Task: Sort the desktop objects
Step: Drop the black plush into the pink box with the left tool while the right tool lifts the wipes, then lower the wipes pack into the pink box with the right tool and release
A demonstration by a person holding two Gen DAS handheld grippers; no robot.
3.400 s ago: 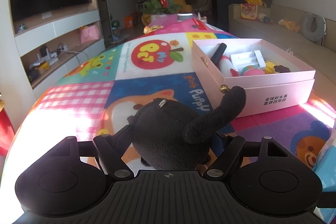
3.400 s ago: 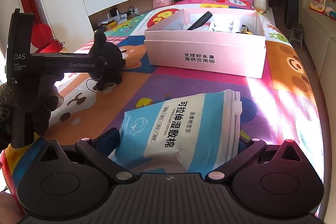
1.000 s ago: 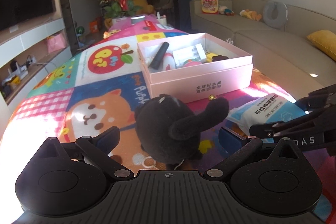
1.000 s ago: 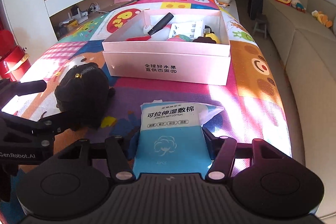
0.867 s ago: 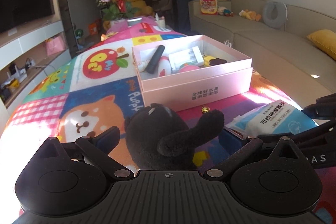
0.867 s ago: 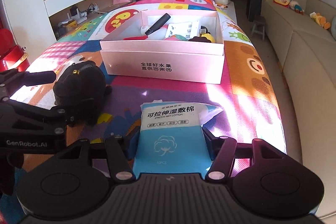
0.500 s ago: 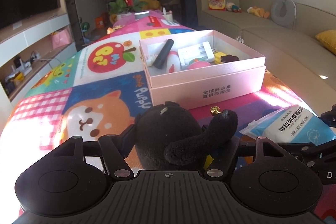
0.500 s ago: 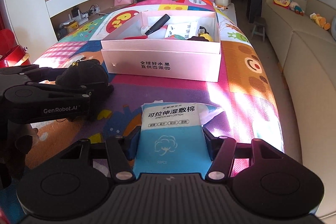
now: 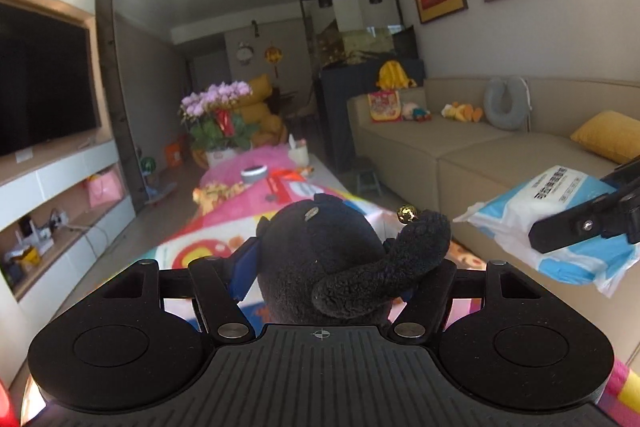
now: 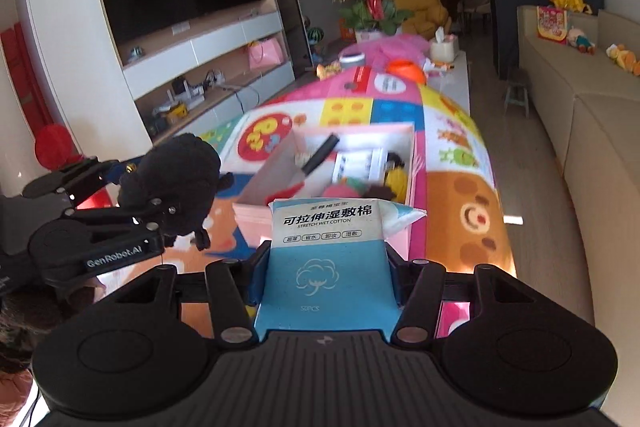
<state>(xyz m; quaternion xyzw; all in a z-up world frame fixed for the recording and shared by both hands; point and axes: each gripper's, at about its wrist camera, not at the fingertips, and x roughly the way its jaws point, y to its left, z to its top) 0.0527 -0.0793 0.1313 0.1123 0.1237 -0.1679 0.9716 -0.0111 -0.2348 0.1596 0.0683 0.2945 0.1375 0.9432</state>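
Observation:
A black plush toy (image 9: 316, 239) with a gold bell hangs in the air, and my left gripper (image 9: 326, 279) is shut on it. The right wrist view shows the same toy (image 10: 176, 171) at the left, held above the mat. My right gripper (image 10: 326, 259) grips a blue-and-white wet cotton pack (image 10: 324, 223); its jaws are closing further on the pack. That pack (image 9: 552, 211) also appears at the right of the left wrist view. The open pink box (image 10: 250, 219) lies ahead of and below the pack, between the two grippers.
The box holds a black tube (image 10: 320, 153), a white packet and small toys. It sits on a long table under a colourful mat (image 10: 460, 163). A flower pot (image 10: 368, 3) and tissue box (image 10: 442, 49) stand at the far end. A sofa (image 10: 580, 107) runs along the right.
The left gripper closed on the plush toy, then both grippers rose, lifting the toy and the pack off the mat. The pink box now sits lower in both views.

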